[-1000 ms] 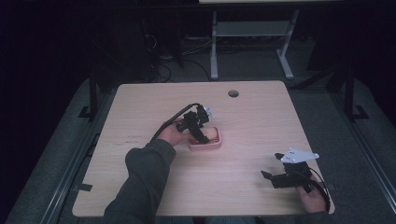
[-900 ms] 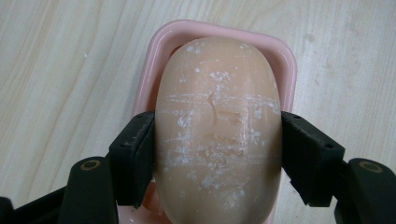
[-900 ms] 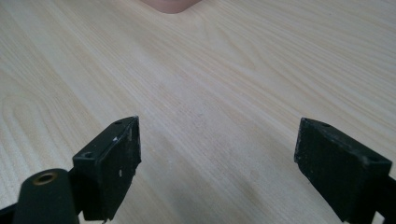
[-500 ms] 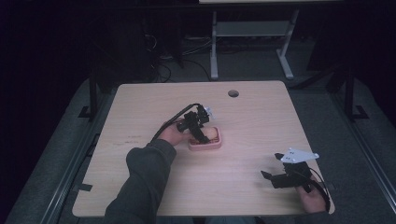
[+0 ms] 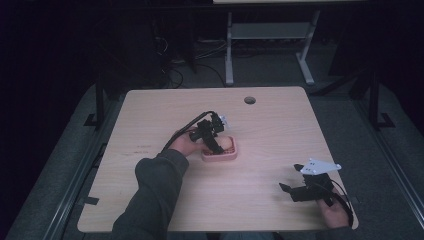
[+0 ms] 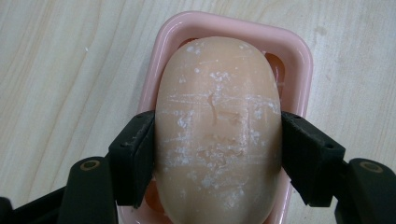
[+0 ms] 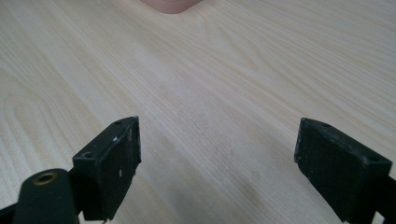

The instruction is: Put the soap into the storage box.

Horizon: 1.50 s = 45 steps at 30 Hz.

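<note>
Pale wooden bench: your left claw pinches the soap bar across its width inside the pink dish mid-bench, while your right claw idles wide near the front edge.

I see the dish sitting near the middle of the table, with the soap lying in it. My left gripper is over the dish, one jaw on each side of the soap. My right gripper is well apart, near the table's front right corner. A hole lies behind the dish, toward the far edge.
</note>
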{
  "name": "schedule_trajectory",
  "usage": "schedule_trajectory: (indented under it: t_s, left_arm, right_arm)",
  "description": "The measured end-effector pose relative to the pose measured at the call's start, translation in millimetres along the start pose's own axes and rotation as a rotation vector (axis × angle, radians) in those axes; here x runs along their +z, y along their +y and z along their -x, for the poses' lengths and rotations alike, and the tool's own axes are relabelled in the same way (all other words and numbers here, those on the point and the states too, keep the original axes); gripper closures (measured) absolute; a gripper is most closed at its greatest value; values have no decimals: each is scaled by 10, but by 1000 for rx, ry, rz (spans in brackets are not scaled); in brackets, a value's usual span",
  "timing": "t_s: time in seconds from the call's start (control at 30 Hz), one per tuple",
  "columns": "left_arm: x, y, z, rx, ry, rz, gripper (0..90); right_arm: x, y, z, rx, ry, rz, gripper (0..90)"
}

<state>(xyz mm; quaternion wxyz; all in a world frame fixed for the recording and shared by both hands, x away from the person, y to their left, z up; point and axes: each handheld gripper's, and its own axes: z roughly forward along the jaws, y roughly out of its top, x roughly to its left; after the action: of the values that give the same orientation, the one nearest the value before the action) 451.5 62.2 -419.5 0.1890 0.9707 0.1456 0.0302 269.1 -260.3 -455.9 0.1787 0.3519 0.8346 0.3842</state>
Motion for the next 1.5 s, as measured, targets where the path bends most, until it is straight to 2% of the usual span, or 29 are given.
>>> schedule_trajectory:
  t_s: [0.1, 0.17, 0.23, 0.53, 0.67, 0.83, 1.23, 1.37, 1.4, 1.5]
  left_arm:
    - [3, 1, 6, 8, -1, 2, 308]
    - [-40, 10, 10, 9, 0, 32, 289]
    - [-83, 17, 26, 18, 11, 41, 275]
    - [-169, -8, 116, 42, 2, 23, 264]
    - [-215, -32, 151, 45, 7, 35, 255]
    - [-258, -94, 157, 24, 6, 45, 251]
    - [-336, -193, 226, 11, 14, 75, 246]
    - [-345, -239, 255, 13, 16, 65, 246]
    - [-342, -255, 262, 9, 17, 76, 246]
    - [-350, -272, 272, 5, 5, 57, 236]
  right_arm:
    - [2, 1, -1, -2, 1, 1, 141]
    - [3, 1, -2, -2, 1, 0, 141]
    - [4, 2, -2, -2, 1, 0, 141]
    - [2, 8, -7, -4, -5, -2, 141]
    - [6, 8, -2, -3, -9, -2, 141]
    - [18, 14, -10, -8, -10, -5, 141]
    - [20, 15, -6, -3, -21, -7, 141]
    - [25, 15, -3, 1, -23, -7, 141]
    - [24, 16, -3, 0, -25, -7, 141]
    - [26, 21, -5, -1, -27, -7, 141]
